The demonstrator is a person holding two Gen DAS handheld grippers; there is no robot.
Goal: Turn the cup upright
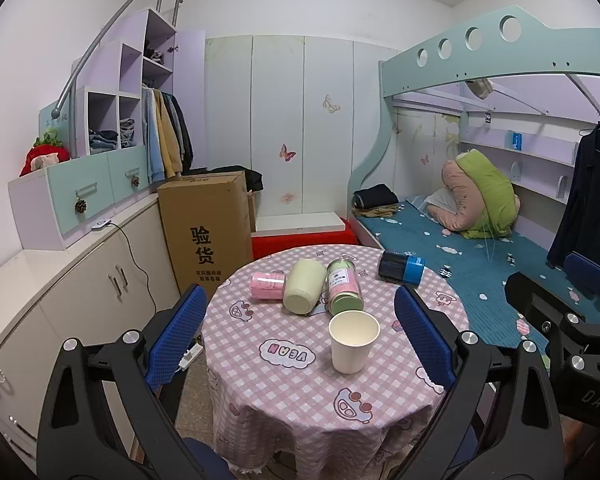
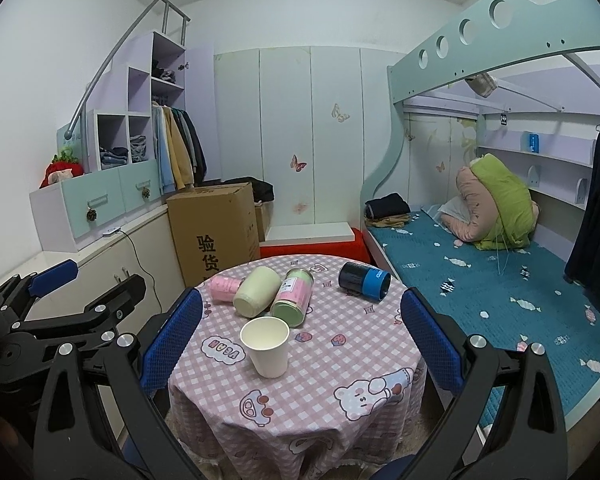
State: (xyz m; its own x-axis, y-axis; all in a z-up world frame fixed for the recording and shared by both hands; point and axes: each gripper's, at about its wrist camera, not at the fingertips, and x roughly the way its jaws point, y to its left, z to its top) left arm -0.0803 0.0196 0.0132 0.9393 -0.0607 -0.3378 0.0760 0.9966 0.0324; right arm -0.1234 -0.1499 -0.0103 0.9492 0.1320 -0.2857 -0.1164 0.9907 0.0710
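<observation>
A small bedroom: white cabinets (image 1: 80, 280) with stepped shelves run along the left wall, a cardboard box (image 1: 208, 224) stands on the floor behind the desk, and a bunk bed (image 1: 460, 248) with a teal sheet fills the right side. In the middle sits a round desk (image 1: 300, 392) under a pink checked cloth.

On the desk, from left to right, lie a pink can (image 1: 267, 286), a pale green cup (image 1: 303, 291), a green-and-pink can (image 1: 344, 288) and a dark can (image 1: 400, 267) with a blue band, all on their sides. In front of them, near the desk's middle, the paper cup (image 1: 354, 342) stands upright, long axis vertical, mouth up, touching nothing else.

The left gripper (image 1: 300, 340) is spread wide, holding nothing, its blue pads either side of the desk. The right gripper (image 2: 300, 340) is likewise wide apart and empty.
</observation>
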